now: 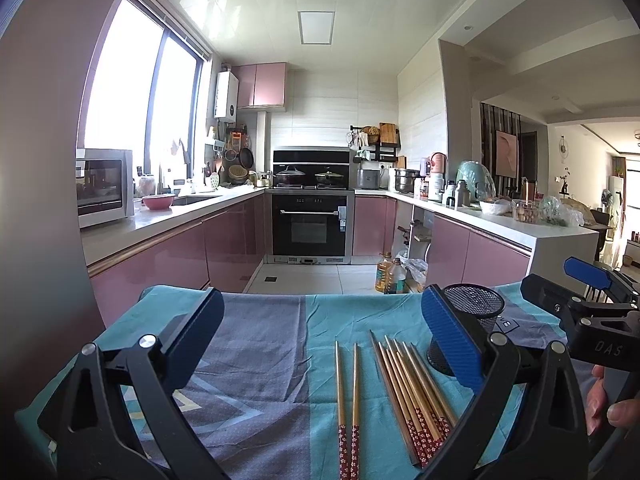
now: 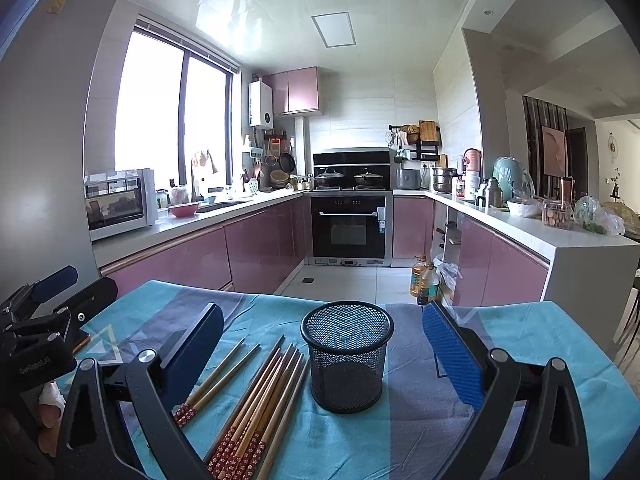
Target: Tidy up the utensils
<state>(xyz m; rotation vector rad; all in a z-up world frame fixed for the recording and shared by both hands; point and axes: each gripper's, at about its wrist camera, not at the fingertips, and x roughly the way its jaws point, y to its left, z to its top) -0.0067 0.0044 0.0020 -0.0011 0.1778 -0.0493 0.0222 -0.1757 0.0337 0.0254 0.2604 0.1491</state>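
1. Both jaws stand wide and empty: left gripper (image 1: 320, 340), right gripper (image 2: 322, 344).
2. Soft patterned cloth (image 2: 520, 340) covers the table.
3. Round black mesh cup (image 2: 347, 354) stands upright, beside the chopsticks.
4. Slim wooden chopsticks (image 2: 256, 404) lie flat; pinch a few mid-shaft, then tip them in.
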